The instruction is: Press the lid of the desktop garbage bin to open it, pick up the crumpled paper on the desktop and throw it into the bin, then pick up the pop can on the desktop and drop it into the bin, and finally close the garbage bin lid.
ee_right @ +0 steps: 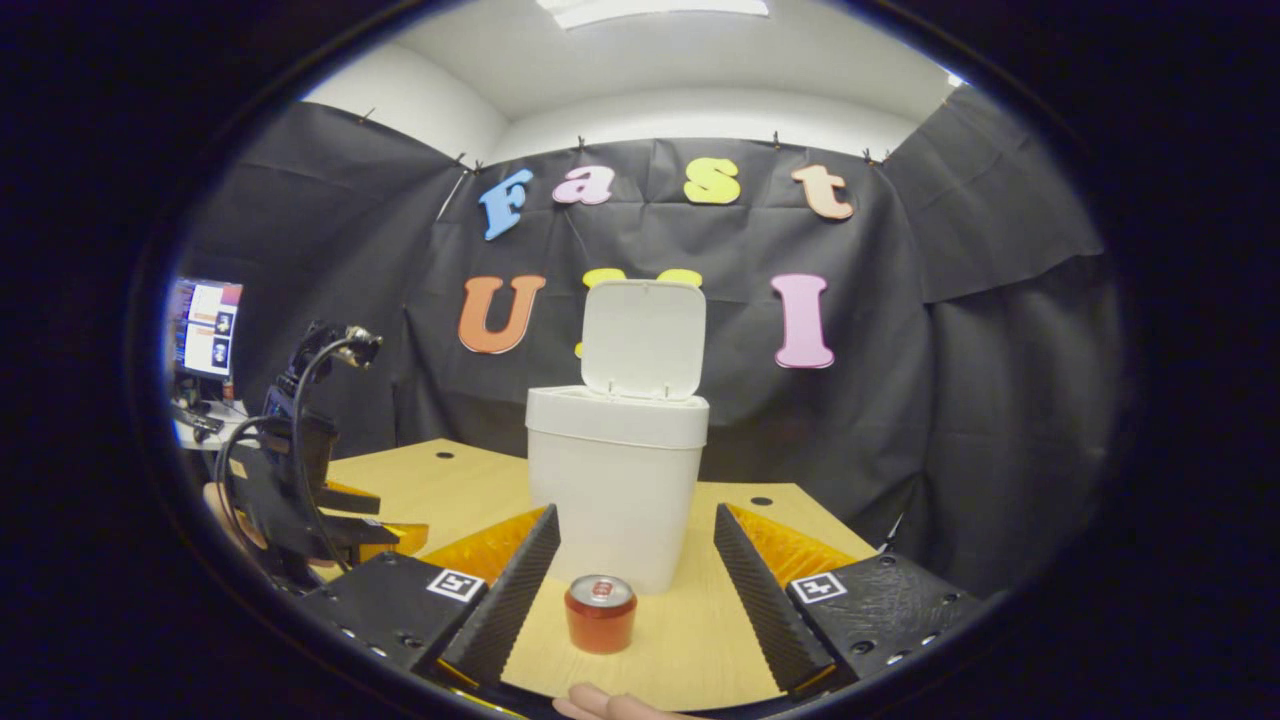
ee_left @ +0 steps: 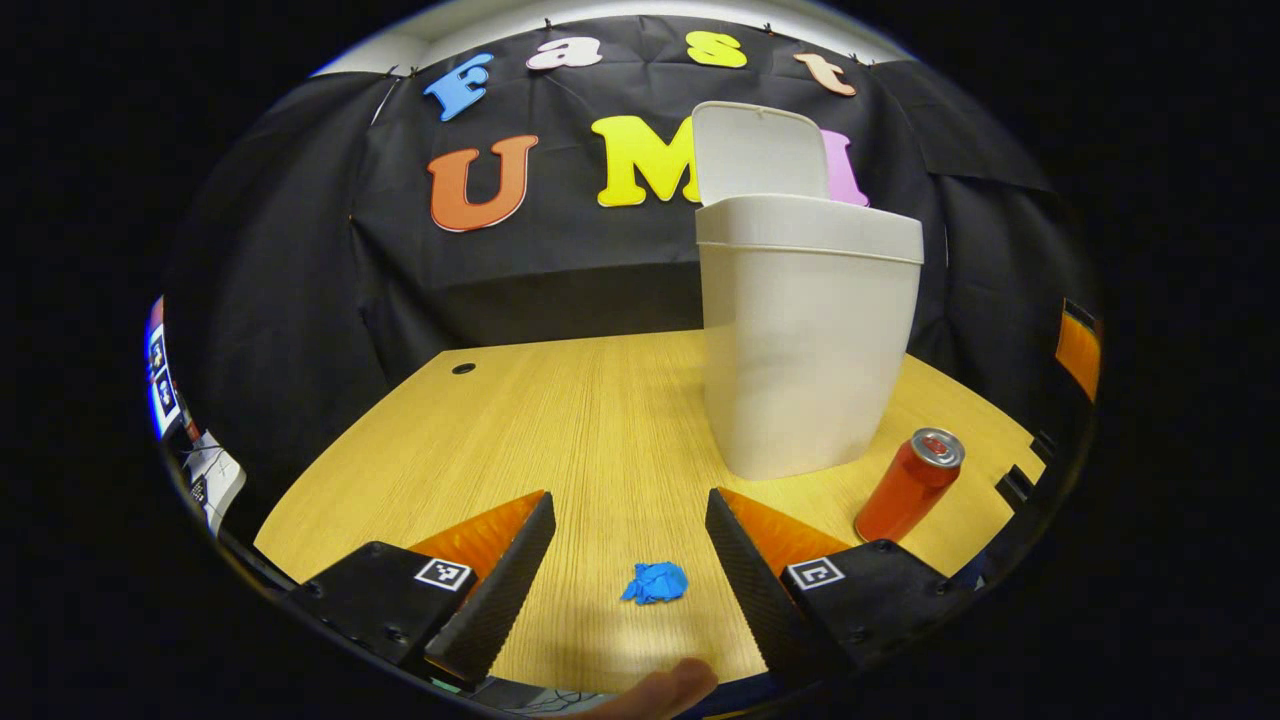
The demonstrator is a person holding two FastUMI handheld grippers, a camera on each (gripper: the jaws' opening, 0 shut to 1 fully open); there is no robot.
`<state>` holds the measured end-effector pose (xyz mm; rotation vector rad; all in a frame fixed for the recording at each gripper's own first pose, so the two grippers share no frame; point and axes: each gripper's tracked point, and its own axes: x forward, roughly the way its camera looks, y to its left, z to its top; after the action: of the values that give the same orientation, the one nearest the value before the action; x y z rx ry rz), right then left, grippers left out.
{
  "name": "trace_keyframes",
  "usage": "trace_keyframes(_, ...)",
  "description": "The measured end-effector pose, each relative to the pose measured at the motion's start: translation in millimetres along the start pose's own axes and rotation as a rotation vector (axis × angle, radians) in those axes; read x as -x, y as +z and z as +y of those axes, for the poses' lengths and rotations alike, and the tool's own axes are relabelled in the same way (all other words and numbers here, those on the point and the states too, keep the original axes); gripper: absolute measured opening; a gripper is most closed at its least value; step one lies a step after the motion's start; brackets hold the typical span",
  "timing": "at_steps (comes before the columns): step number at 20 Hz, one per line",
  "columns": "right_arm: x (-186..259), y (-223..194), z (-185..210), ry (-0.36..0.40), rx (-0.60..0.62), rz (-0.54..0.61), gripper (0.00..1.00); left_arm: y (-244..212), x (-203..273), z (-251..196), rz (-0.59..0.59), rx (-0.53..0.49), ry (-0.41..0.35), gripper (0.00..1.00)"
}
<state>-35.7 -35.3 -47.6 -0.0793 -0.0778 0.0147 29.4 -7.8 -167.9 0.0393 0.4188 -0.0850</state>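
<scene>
The white garbage bin (ee_left: pixel 808 340) stands on the wooden desk with its lid (ee_left: pixel 760 150) swung up and open. In the right gripper view the same bin (ee_right: pixel 615 490) stands straight ahead, lid (ee_right: pixel 643 338) upright. A small blue crumpled paper (ee_left: pixel 655 582) lies on the desk between the spread fingers of my left gripper (ee_left: pixel 630 545), which is open and holds nothing. The red pop can (ee_left: pixel 908 484) stands right of the bin's base. My right gripper (ee_right: pixel 635 555) is open, with the can (ee_right: pixel 600 612) upright between its fingers, untouched. The left gripper (ee_right: pixel 345 525) also shows at that view's left.
The wooden desk (ee_left: pixel 560 420) has small round holes near its back edge (ee_left: pixel 463 368). Black cloth walls close in behind and to both sides. A monitor (ee_right: pixel 205 328) stands beyond the desk's left side. A fingertip (ee_left: pixel 660 690) shows at the bottom edge.
</scene>
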Motion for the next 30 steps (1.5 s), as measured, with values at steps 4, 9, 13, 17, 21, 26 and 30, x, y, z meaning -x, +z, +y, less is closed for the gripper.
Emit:
trace_keyframes(4, -2.8, -15.5, 4.7, -0.004, 0.033, 0.029, 0.95, -30.6, -15.1, -10.5, 0.054, 0.077, -0.057, 0.98)
trace_keyframes(9, -5.5, -52.0, 12.7, -0.019, 0.007, 0.078, 0.97, -66.5, -30.4, -7.1, 0.104, 0.059, -0.043, 0.96)
trace_keyframes(13, -4.9, -82.1, 20.9, -0.014, -0.034, 0.11, 0.98, -72.5, -38.0, -10.3, 0.08, 0.007, -0.03, 0.94)
trace_keyframes(17, -2.0, -106.6, 18.2, -0.034, -0.062, 0.121, 0.93, -84.3, -44.9, -7.7, 0.077, -0.053, -0.025, 0.85)
trace_keyframes(21, -6.6, -135.7, 18.3, -0.033, -0.05, 0.175, 0.95, -83.0, -45.2, -7.7, 0.064, -0.024, -0.036, 0.78)
trace_keyframes(26, -19.6, -166.3, 27.1, -0.007, -0.088, 0.269, 0.95, -83.0, -45.4, -13.7, 0.048, -0.029, -0.059, 0.58)
trace_keyframes(30, -29.2, -172.5, 29.1, 0.003, -0.101, 0.295, 0.96, -81.7, -44.9, -8.7, 0.046, -0.034, -0.051, 0.41)
